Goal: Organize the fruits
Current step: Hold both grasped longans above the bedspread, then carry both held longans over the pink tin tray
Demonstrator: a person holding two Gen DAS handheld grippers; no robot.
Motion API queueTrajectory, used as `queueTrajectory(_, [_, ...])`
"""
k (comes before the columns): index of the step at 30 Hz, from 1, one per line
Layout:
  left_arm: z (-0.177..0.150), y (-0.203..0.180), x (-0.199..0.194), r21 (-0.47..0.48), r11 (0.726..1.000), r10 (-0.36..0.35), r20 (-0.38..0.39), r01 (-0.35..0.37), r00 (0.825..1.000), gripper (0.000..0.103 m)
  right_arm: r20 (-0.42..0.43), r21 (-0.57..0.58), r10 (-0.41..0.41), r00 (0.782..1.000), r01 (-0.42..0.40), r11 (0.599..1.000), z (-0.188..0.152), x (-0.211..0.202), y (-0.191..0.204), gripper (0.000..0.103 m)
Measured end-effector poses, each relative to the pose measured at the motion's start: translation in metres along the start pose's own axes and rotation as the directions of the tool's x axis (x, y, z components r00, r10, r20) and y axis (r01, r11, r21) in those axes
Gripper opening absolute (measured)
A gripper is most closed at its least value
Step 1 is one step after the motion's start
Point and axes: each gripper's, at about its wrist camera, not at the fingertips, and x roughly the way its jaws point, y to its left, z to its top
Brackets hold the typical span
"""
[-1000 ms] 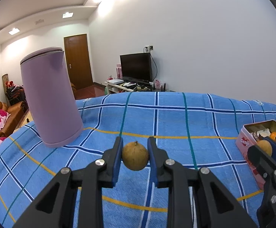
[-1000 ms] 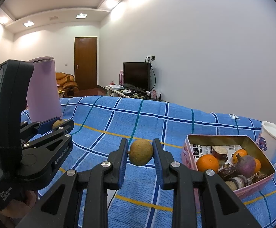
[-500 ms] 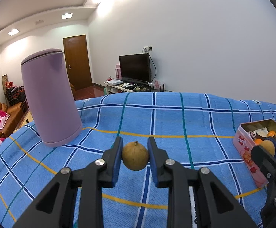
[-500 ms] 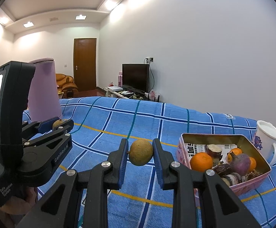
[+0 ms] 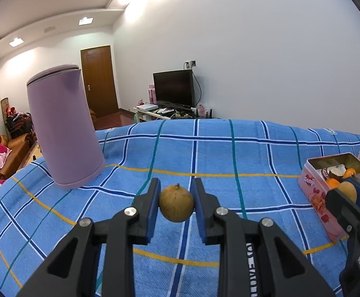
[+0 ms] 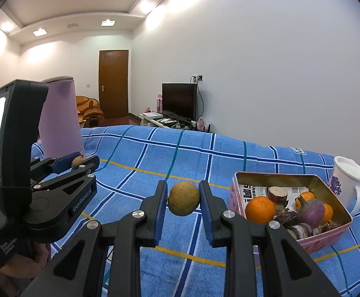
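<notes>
My left gripper (image 5: 176, 204) is shut on a round brown fruit (image 5: 176, 206) and holds it above the blue checked cloth. My right gripper (image 6: 183, 199) is shut on a yellow-green round fruit (image 6: 184, 198), also above the cloth. A pink tin (image 6: 338, 232) to the right holds oranges (image 6: 259, 209), a purple root and several cut pieces. In the left wrist view the tin (image 5: 316, 195) sits at the far right, behind the right gripper (image 5: 350, 193) with its fruit. The left gripper also shows in the right wrist view (image 6: 78, 162).
A tall purple kettle (image 5: 63, 128) stands at the back left of the cloth. A white mug (image 6: 348, 185) with a floral print stands behind the tin. The blue checked cloth (image 5: 217, 153) covers the table. A TV, door and sofa lie beyond.
Both grippers have shifted left with their fruits still held; the tin and mug sit further left in the right wrist view, and the tin shows further in from the right edge in the left wrist view.
</notes>
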Motion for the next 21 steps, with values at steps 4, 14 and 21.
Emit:
queueTrajectory(4, [0.000,0.002,0.001,-0.008,1.000,-0.002,-0.006,0.002,1.000,0.029,0.010,0.013,0.021,1.000,-0.021,1.000,-0.001,-0.005,-0.003,0.028])
queueTrajectory(14, [-0.001,-0.007,-0.001,0.015,1.000,-0.022,-0.007,0.022,1.000,0.029,0.021,0.033,0.022,1.000,-0.023,0.999,-0.003,-0.010,-0.011,0.028])
queueTrajectory(21, [-0.002,-0.024,-0.007,0.046,0.997,-0.054,-0.005,0.054,0.999,0.029,0.019,0.027,-0.025,0.999,0.025,0.999,-0.004,-0.013,-0.023,0.028])
